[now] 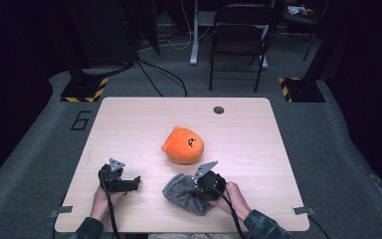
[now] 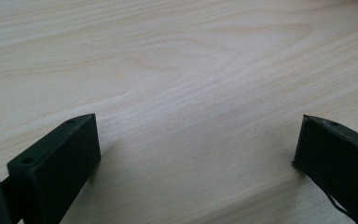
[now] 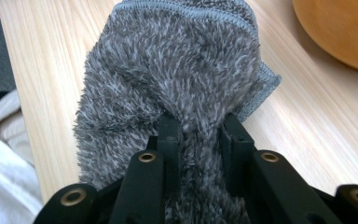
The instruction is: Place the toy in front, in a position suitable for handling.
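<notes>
A fuzzy grey cloth (image 1: pixel 181 193) lies bunched near the table's front edge, right of centre. My right gripper (image 1: pixel 199 191) is shut on it. In the right gripper view the two black jaws pinch a fold of the grey cloth (image 3: pixel 182 70), which drapes away from my right gripper (image 3: pixel 200 133). An orange plush toy (image 1: pixel 183 145) with a small face sits mid-table, just beyond the cloth; its edge, the orange plush toy (image 3: pixel 340 28), shows at upper right. My left gripper (image 1: pixel 135 183) rests at the front left. Its jaws stand wide apart over bare wood, my left gripper (image 2: pixel 196 144) holding nothing.
The light wooden table (image 1: pixel 129 124) has a dark round hole (image 1: pixel 219 110) near its far edge. Beyond it stand a black folding chair (image 1: pixel 238 35), cables on grey floor and yellow-black striped stand bases (image 1: pixel 84 92).
</notes>
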Demonstrator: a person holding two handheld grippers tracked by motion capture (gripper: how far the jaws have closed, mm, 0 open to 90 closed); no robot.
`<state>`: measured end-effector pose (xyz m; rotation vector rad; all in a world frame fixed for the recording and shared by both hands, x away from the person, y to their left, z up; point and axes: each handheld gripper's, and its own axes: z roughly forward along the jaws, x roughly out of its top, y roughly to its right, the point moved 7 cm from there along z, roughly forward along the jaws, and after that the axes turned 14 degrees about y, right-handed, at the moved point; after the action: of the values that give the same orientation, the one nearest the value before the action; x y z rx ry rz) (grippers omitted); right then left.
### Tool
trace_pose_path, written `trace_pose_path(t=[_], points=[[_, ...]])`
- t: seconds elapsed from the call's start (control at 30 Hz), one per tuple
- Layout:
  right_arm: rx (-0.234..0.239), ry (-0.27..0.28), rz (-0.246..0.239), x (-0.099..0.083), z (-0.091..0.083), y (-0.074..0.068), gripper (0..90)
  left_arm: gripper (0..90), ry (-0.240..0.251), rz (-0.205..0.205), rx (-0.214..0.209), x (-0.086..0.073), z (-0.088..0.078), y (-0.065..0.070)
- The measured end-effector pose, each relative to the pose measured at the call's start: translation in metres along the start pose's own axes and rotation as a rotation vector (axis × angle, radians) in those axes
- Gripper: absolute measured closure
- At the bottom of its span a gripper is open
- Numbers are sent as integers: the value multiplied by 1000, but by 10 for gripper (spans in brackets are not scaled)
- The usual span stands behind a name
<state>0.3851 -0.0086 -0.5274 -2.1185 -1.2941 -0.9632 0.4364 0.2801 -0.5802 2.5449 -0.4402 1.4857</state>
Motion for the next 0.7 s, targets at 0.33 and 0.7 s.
trace_pose_path(t=[0.33, 0.7], points=[[-43, 24, 40, -7, -28, 13, 732, 0, 0, 0, 0, 0, 0, 0], [-108, 18, 57, -24, -53, 30, 731, 0, -2, 0, -3, 0, 0, 0]])
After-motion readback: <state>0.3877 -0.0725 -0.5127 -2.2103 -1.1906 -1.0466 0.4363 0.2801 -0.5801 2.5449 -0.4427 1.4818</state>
